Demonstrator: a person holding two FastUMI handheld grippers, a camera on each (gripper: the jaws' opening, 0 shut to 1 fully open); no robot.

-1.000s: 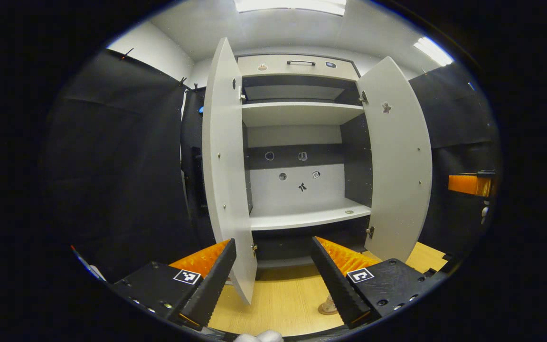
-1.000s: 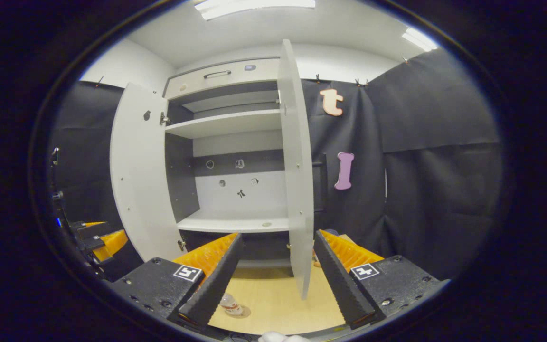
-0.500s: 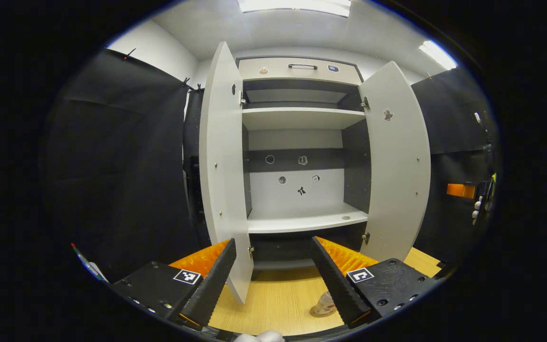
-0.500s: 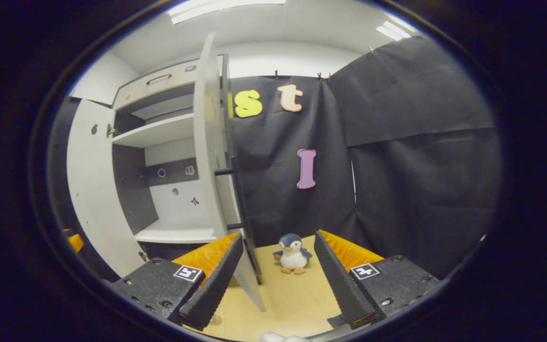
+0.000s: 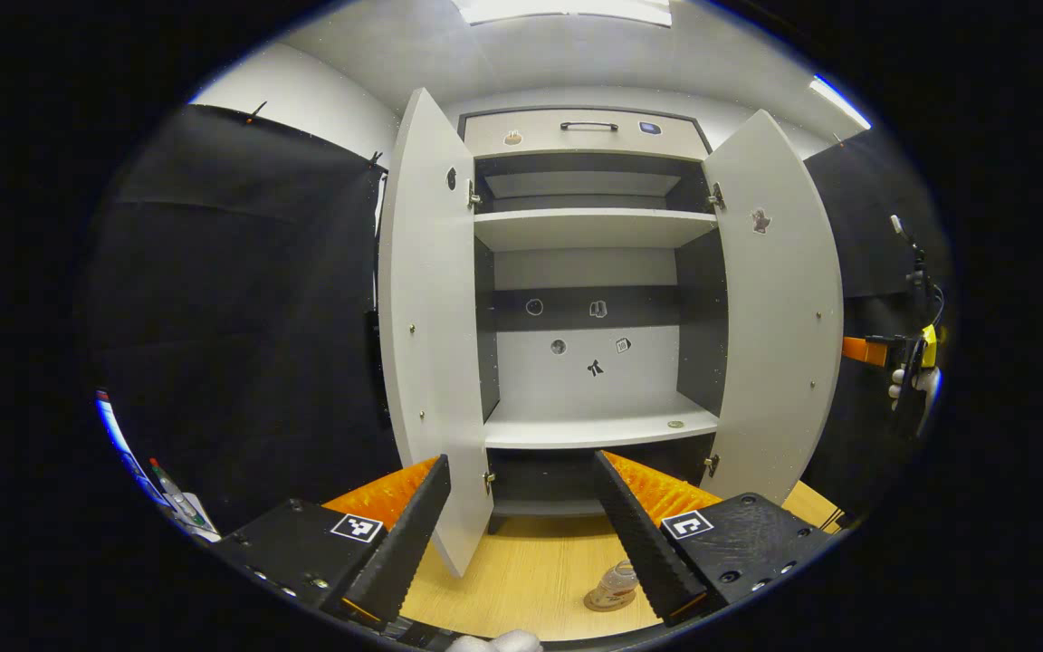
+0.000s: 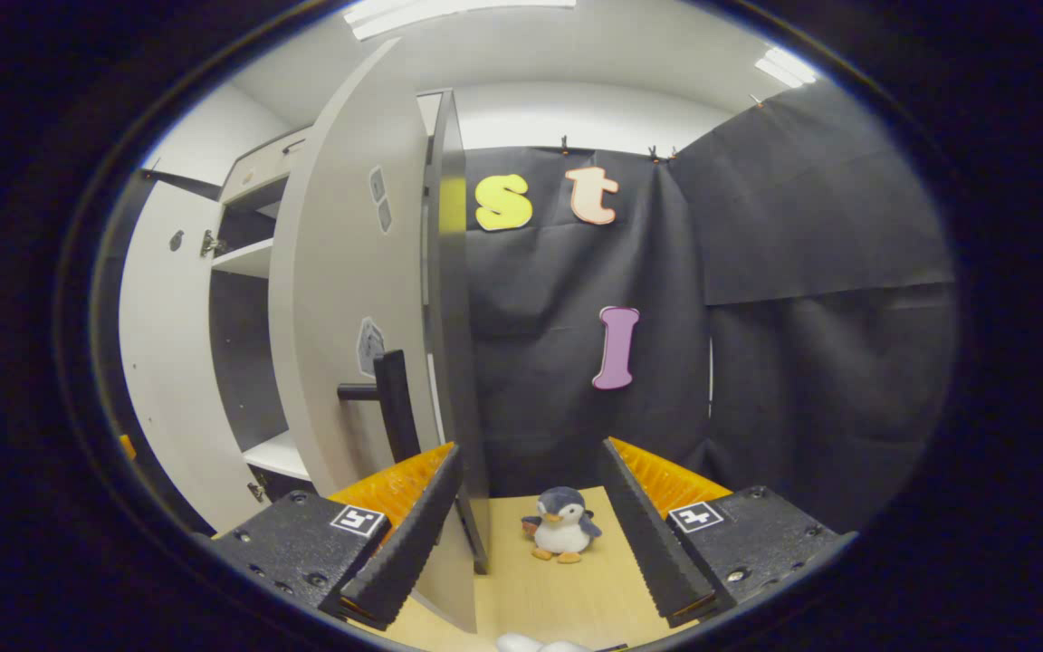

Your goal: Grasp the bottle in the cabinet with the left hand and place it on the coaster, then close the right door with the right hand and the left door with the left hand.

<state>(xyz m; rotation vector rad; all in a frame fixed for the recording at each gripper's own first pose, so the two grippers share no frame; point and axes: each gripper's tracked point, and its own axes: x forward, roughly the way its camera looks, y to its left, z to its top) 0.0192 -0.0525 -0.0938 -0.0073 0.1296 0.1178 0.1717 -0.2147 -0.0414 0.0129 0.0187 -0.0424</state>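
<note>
Left gripper [image 5: 517, 525]: jaws wide apart, empty.
Right gripper [image 6: 531, 521]: spread wide, empty, near right grey cabinet door [image 6: 349, 308].
Clear plastic bottle [image 5: 614, 584]: standing on round coaster [image 5: 596, 604].

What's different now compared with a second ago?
The right gripper has swung round to the outer side of the right door, so its handle and a toy penguin now show ahead. It holds nothing. Unchanged: both doors open, left gripper open and empty, bottle on its coaster on the table.
</note>
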